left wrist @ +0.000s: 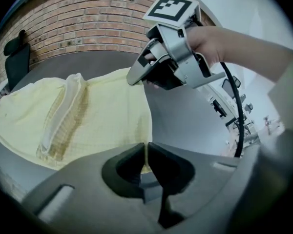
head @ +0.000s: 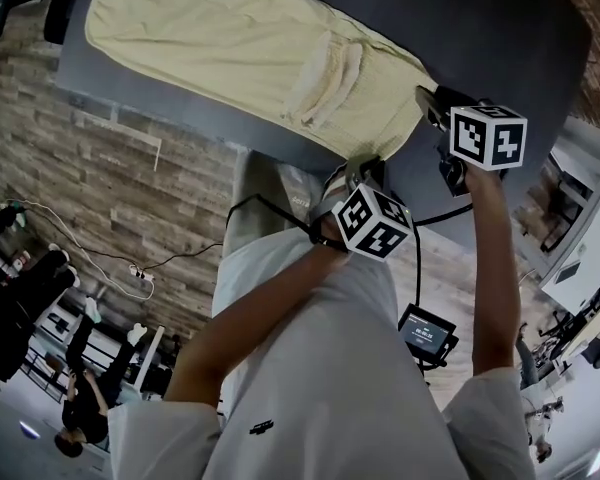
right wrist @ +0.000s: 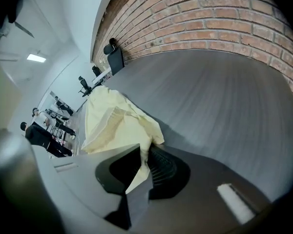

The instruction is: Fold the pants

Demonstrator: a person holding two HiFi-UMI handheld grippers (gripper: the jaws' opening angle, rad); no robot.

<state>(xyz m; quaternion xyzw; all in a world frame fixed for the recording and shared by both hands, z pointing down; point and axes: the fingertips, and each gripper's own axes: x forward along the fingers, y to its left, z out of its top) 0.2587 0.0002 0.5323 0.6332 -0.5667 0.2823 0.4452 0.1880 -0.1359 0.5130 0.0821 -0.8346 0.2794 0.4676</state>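
Dark grey table point(head: 510, 28) takes the top of the head view. A brick wall point(right wrist: 210, 18) runs along the table's far side, and a black office chair point(right wrist: 115, 58) stands at the table's far end.

Pale yellow pants point(head: 230, 48) lie flat on the table, stretched along its length. A raised fold or seam runs through their middle; we can't tell which. One end of the pants sits at the table's near corner, and both claws work there.

Both of the person's forearms reach in from off the table's near side.

Left gripper point(left wrist: 145, 151): at the table's near edge, on the pants' end hem. Jaws nearly together, with a thin strip of yellow cloth pinched between the pads. We read that as gripping the pants.

Right gripper point(right wrist: 145, 154): further in over the table, on the other corner of the same end. Jaws narrow, with a flap of yellow cloth clamped between them and hanging out below the pads. It is holding the pants too. The cloth bunches up just ahead of it, slightly off the table top.

The two claws are near each other but apart, one at each corner of that end. The rest of the pants lies untouched toward the table's far end.

Left marker cube point(head: 373, 221) hangs off the table's near edge, and the right marker cube point(head: 488, 135) sits over the table. A black cable point(left wrist: 239, 111) trails from the right gripper toward the table's near side.

On the wooden floor off the table's near side are a small screen point(head: 427, 333) and a power strip point(head: 140, 273).
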